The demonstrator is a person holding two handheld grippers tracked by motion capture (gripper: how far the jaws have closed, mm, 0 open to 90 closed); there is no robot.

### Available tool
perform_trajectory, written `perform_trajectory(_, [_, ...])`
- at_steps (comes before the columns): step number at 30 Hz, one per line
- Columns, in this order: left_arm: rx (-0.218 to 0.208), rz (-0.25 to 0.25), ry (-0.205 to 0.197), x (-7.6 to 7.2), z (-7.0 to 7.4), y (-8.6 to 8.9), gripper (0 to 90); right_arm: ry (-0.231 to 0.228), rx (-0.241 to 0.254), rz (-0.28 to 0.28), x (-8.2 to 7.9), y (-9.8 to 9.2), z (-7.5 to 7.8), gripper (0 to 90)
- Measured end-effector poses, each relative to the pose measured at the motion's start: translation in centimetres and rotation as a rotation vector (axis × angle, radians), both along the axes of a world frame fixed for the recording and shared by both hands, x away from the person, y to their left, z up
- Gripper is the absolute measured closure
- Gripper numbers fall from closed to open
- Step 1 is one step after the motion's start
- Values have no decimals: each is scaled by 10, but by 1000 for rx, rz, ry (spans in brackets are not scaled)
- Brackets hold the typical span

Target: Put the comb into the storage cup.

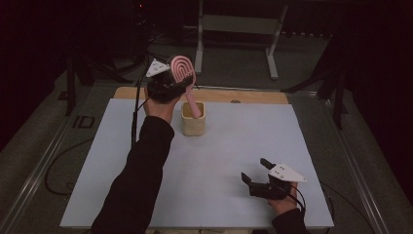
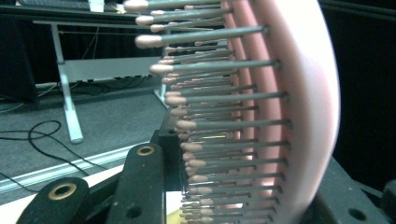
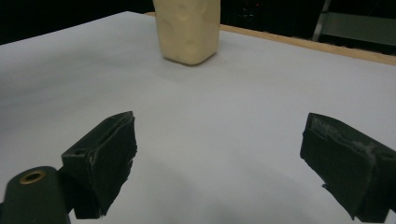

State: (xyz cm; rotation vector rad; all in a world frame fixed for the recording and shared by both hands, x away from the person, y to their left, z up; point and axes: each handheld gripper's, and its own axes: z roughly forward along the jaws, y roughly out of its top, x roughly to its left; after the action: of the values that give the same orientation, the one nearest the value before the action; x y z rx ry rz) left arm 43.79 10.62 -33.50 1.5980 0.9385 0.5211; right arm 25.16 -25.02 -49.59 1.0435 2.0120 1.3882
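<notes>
Jaws of the left gripper (image 1: 171, 84) are clamped on the pink hairbrush (image 1: 185, 78), held at upper centre with its handle dipped into the cream cup (image 1: 193, 123); right gripper (image 1: 256, 171), jaws apart, is rested lower right on the table (image 1: 234, 146)

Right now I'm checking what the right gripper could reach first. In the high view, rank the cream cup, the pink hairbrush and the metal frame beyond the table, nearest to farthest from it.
From the right gripper, whose jaws stand open:
1. Cream cup, mid-table, up and left.
2. Pink hairbrush, above the cup, clamped in the left gripper, handle down in the cup.
3. Metal frame, on the floor past the far edge.
</notes>
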Motion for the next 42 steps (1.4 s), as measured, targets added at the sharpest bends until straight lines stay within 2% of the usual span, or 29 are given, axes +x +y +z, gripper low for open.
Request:
perform_trajectory(18, [-10,23,0,7,-6,-3,624,-1,-1,5,0,1,0,104])
perform_trajectory(42, [4,30,20,14,-15,-11,623,3,2,8,0,0,0,105])
